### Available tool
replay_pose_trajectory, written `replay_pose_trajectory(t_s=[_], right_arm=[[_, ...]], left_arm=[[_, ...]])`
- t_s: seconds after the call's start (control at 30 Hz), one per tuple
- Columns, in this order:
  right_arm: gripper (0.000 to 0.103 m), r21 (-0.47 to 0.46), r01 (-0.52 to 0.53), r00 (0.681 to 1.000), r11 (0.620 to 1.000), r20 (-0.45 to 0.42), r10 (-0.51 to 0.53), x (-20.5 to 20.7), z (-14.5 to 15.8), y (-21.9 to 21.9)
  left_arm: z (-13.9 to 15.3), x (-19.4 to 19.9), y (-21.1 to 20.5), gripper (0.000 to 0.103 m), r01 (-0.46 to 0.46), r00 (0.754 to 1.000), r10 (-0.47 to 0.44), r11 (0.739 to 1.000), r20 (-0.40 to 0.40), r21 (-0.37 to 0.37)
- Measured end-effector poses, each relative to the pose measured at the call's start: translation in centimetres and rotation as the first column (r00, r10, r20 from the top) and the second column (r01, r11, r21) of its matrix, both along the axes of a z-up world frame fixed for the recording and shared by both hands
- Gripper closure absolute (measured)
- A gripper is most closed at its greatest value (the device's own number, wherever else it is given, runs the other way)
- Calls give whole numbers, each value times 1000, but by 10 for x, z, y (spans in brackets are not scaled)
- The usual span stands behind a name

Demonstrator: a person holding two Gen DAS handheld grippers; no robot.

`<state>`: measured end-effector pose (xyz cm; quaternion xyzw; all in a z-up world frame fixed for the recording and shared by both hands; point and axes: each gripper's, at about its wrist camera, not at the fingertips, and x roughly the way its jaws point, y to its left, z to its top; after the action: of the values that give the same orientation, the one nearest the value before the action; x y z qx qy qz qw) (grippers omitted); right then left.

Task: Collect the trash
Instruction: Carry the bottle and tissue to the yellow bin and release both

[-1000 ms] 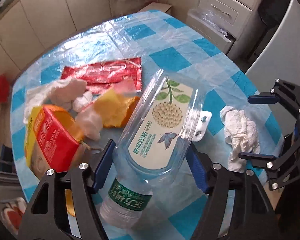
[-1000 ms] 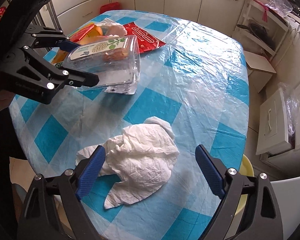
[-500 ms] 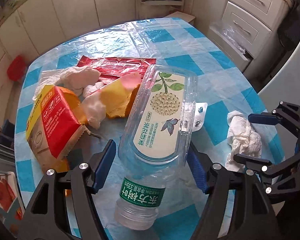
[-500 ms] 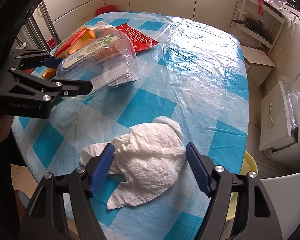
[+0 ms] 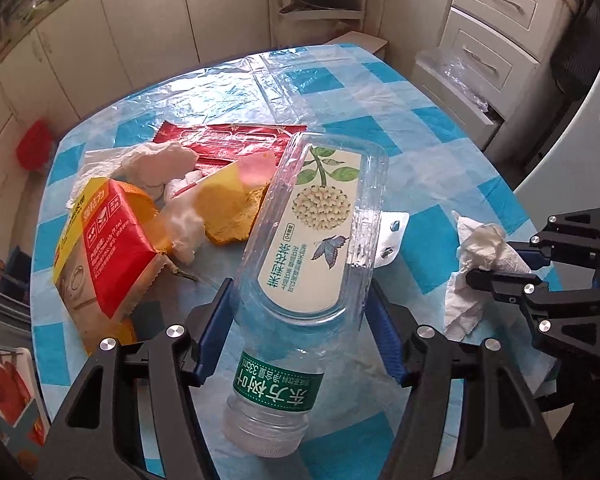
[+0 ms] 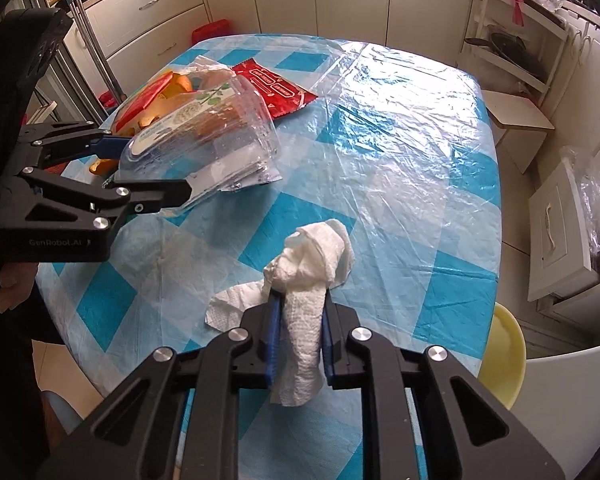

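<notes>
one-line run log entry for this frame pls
left gripper: shut on plastic bottle | right gripper: just closed on paper towel | wrappers: on table

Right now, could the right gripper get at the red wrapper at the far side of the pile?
Probably not: the right gripper is shut on the tissue, and the left gripper's clear container stands before the red wrapper.

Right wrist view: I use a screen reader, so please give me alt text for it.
The right gripper has just closed on a crumpled white tissue over a blue-checked table. At left, the left gripper holds a clear plastic bottle beside a pile of wrappers.
</notes>
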<state>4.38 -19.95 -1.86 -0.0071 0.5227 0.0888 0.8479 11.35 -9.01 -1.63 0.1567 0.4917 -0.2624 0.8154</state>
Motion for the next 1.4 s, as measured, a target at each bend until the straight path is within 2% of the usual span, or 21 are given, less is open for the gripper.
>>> replay_pose_trajectory(t_s=[0.17, 0.27, 0.47, 0.6, 0.73, 0.9, 1.17, 1.23, 1.3, 1.37, 1.4], right_arm=[[85, 5, 9, 1000, 1000, 18, -9, -1, 4, -2], [85, 18, 26, 998, 1000, 50, -27, -2, 10, -7], [85, 44, 73, 989, 996, 127, -78, -3, 27, -20], [85, 46, 137, 975, 990, 168, -143, -4, 40, -44], [85, 42, 260, 946, 965, 191, -263, -12, 48, -85], [85, -2, 407, 902, 913, 155, -402, -26, 35, -134], [85, -44, 507, 862, 861, 35, -506, -40, -10, -172], [81, -50, 539, 842, 841, 6, -540, -44, -22, -184], [62, -52, 571, 819, 819, -26, -573, -50, -33, -196], [54, -34, 607, 793, 794, -47, -608, -55, -38, -206], [53, -12, 627, 777, 779, -52, -627, -59, -38, -211]], left_arm=[[6, 4, 4, 46, -31, 999, 32, 999, 19, -20], [17, 8, 13, 47, -71, 996, 73, 996, 45, -57], [40, 10, 26, 48, -98, 991, 114, 975, 70, -197], [50, 6, 24, 48, -77, 993, 97, 962, 66, -261], [56, 3, 15, 48, -62, 996, 77, 946, 37, -319], [65, -10, -10, 48, -30, 999, 38, 925, 15, -380], [60, -54, -77, 48, 28, 998, -49, 903, -38, -429], [57, -64, -94, 48, 26, 996, -62, 893, -64, -450], [54, -72, -110, 48, 16, 994, -66, 882, -90, -471], [51, -78, -126, 48, 2, 991, -65, 876, -114, -483], [49, -81, -135, 48, -1, 990, -68, 875, -125, -484]])
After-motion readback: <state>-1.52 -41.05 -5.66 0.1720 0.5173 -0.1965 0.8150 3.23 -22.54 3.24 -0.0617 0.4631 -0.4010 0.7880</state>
